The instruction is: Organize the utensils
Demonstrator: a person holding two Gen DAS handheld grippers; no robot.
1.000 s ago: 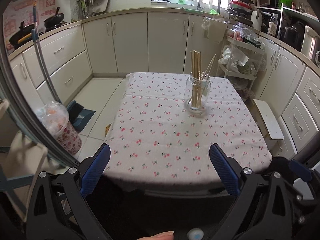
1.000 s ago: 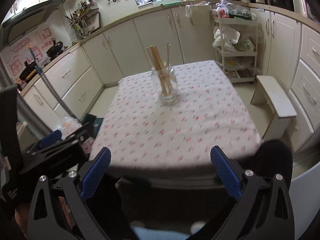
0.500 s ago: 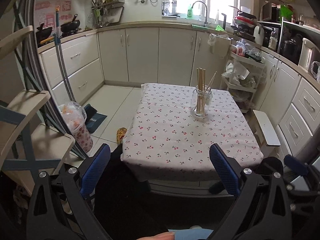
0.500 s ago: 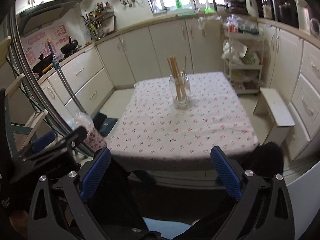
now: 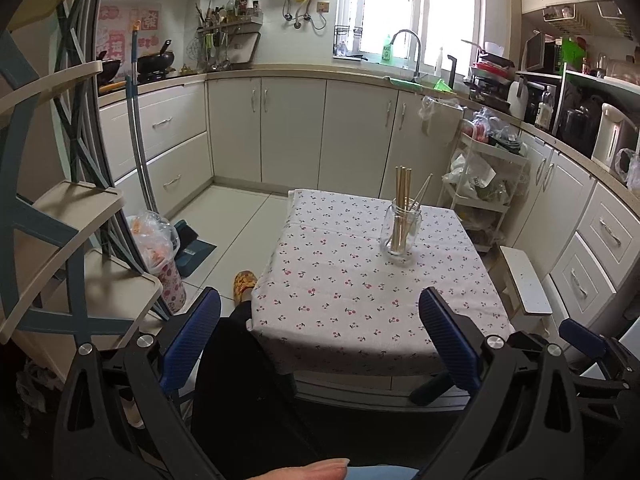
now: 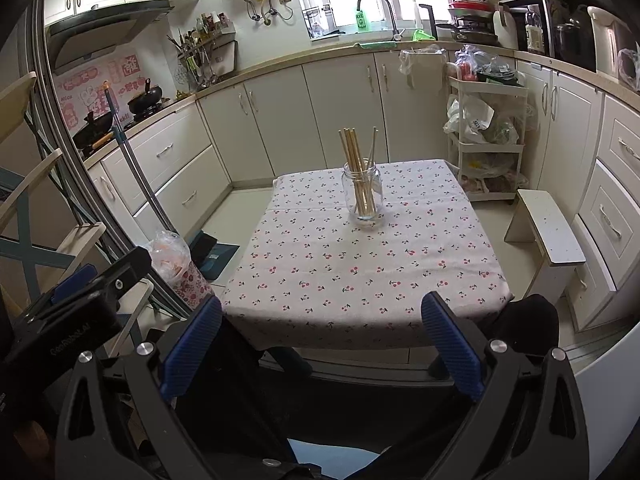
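On the cherry-print worktop (image 6: 360, 264) stands the glass jar (image 6: 362, 194), upright, with the chopsticks (image 6: 354, 160) bundled inside it (one leans off to the side). Both my left gripper (image 5: 320, 344) and right gripper (image 6: 322, 344) hang short of the near edge, fingers (image 6: 188, 348) wide apart, holding nothing. I judge the sorting finished: no loose utensil shows, so next comes only a check, or rest.
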